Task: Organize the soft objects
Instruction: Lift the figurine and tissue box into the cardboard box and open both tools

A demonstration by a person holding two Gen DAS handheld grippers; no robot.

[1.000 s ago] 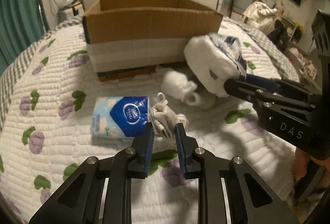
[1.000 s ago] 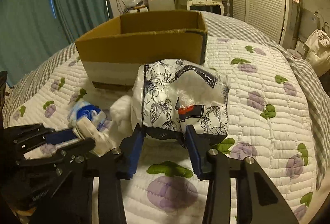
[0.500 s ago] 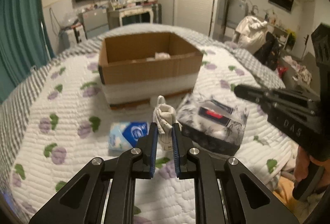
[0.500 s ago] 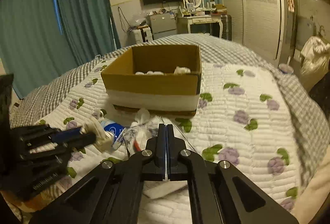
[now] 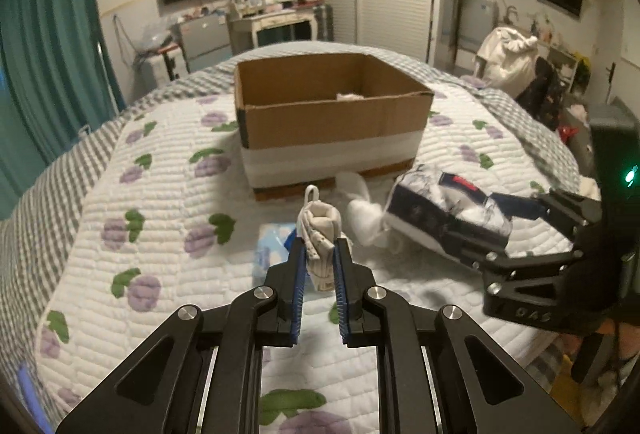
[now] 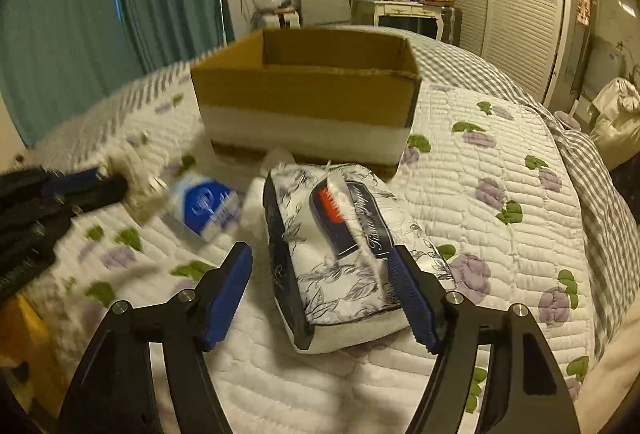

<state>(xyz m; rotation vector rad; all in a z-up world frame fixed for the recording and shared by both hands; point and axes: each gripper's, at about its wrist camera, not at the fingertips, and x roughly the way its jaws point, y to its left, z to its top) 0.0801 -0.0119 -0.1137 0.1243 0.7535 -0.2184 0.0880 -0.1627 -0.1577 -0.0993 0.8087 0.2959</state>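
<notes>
Ahead of the left gripper [image 5: 319,256], past the rolled sock [image 5: 320,234] in its jaws, bare quilt [image 5: 168,194] lies open to its left up to the cardboard box [image 5: 328,122]. To its right, cotton wads [image 5: 362,214] and the floral tissue pack [image 6: 340,254] crowd the way. The blue tissue packet [image 6: 204,210] lies just left of the right gripper [image 6: 320,294].

Bed with quilted floral cover [image 5: 160,170] bears a cardboard box [image 5: 332,130], a floral tissue pack [image 6: 344,258], a blue tissue packet [image 6: 208,210] and white fluff [image 5: 364,218].
</notes>
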